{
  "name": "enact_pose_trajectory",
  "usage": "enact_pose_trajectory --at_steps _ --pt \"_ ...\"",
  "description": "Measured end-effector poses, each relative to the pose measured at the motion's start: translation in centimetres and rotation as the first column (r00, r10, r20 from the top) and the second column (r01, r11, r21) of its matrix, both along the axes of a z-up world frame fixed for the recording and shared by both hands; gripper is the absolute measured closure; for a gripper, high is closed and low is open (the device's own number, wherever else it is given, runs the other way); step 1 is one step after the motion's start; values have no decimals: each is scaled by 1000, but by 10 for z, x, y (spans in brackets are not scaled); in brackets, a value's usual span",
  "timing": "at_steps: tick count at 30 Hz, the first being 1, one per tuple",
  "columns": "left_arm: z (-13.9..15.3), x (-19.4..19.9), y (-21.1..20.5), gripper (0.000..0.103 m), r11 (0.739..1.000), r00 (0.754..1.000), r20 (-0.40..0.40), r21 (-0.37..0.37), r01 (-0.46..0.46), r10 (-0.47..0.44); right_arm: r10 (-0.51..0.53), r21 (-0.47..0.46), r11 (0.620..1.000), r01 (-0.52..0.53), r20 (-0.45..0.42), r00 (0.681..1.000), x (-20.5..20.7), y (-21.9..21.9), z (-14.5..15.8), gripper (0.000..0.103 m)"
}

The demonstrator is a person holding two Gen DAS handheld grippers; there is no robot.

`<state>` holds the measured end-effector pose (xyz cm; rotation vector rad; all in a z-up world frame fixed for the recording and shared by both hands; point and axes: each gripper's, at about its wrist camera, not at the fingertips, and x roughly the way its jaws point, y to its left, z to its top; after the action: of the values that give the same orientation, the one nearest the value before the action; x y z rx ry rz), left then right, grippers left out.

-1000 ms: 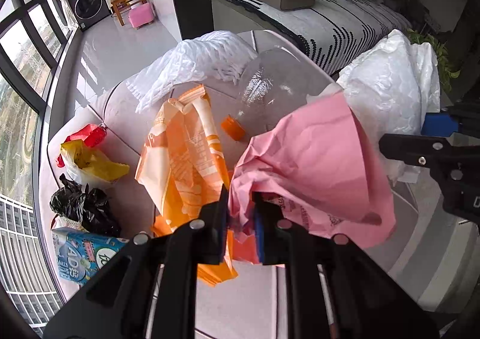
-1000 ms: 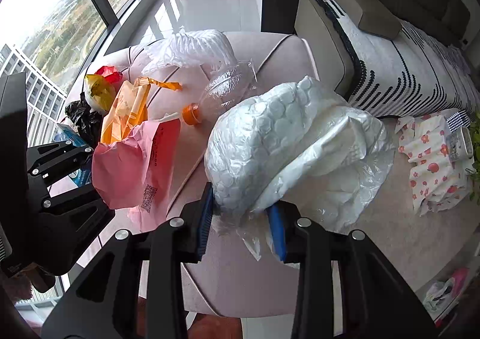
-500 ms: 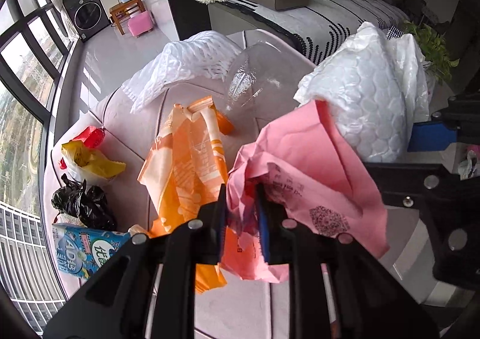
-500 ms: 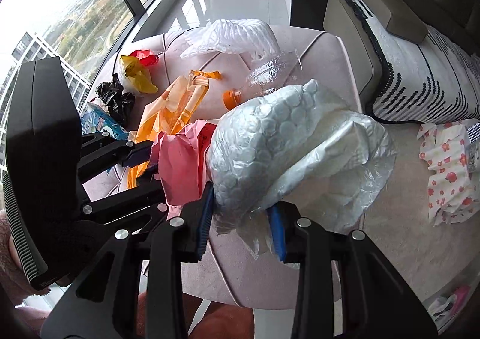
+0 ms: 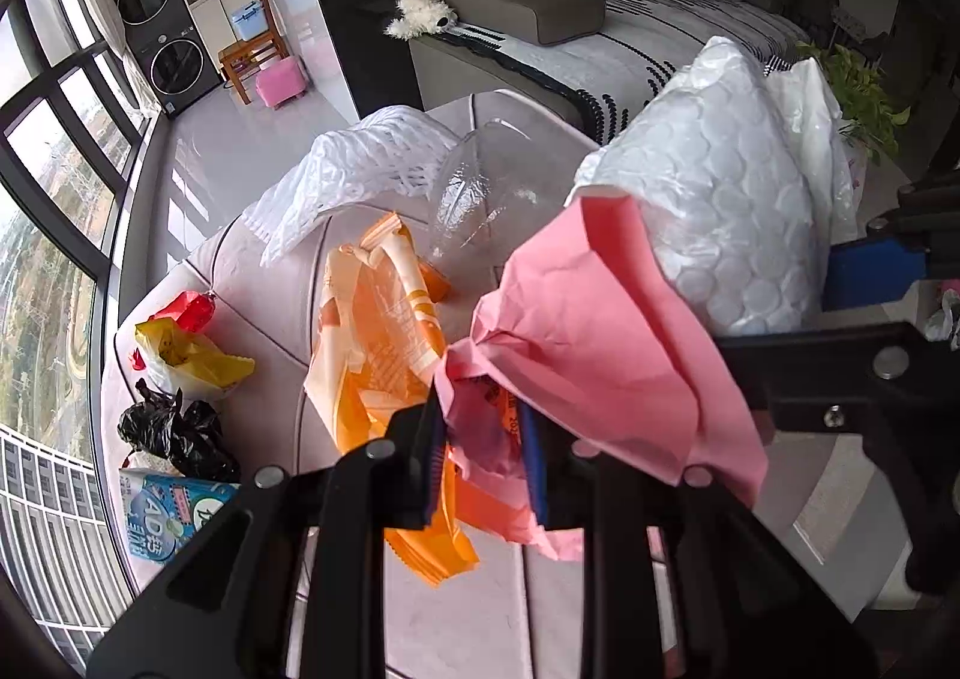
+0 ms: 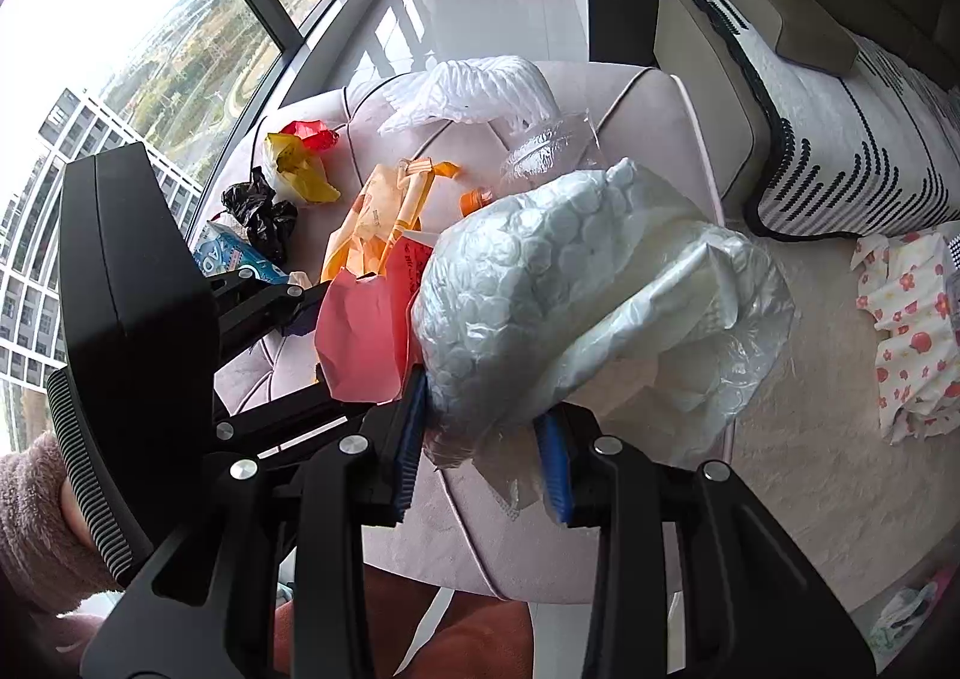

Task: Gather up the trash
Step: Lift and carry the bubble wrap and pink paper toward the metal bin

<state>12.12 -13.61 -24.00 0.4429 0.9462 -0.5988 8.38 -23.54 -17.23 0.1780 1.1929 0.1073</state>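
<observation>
My left gripper [image 5: 483, 454] is shut on a crumpled pink mailer bag [image 5: 606, 337] and holds it above the pink ottoman [image 5: 270, 307]. My right gripper [image 6: 483, 454] is shut on a bundle of white bubble wrap [image 6: 570, 313], also lifted. The two bundles touch: the bubble wrap [image 5: 738, 199] sits right behind the pink bag, and the pink bag [image 6: 360, 337] shows left of the wrap in the right wrist view. The left gripper's body [image 6: 138, 331] fills the left of that view.
On the ottoman [image 6: 648, 120] lie an orange plastic bag [image 5: 378, 319], a clear crushed bottle [image 5: 486, 199] with an orange cap [image 6: 474, 199], white foam netting [image 5: 354, 168], a yellow-and-red bag [image 5: 180, 349], a black bag [image 5: 174, 433] and a blue tissue pack [image 5: 168, 517]. A sofa [image 6: 840, 96] stands at right.
Both grippers have moved closer together, bringing the pink bag up against the bubble wrap. Both bundles rose a little further from the ottoman.
</observation>
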Motion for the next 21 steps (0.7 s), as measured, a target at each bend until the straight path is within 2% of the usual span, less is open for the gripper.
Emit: enact_pose_trajectory --at_steps 7,14,21 --pt "25 -10 2 80 999 998 57 -28 15 -13 23 5 1000 -23 24 999 -9 4 18 70" --pt "45 -8 8 82 997 999 52 -78 12 -8 34 10 999 -34 52 998 -11 4 38 70" --pt "73 -11 34 83 992 996 71 -112 -54 62 96 15 995 -98 95 991 -9 20 63 70"
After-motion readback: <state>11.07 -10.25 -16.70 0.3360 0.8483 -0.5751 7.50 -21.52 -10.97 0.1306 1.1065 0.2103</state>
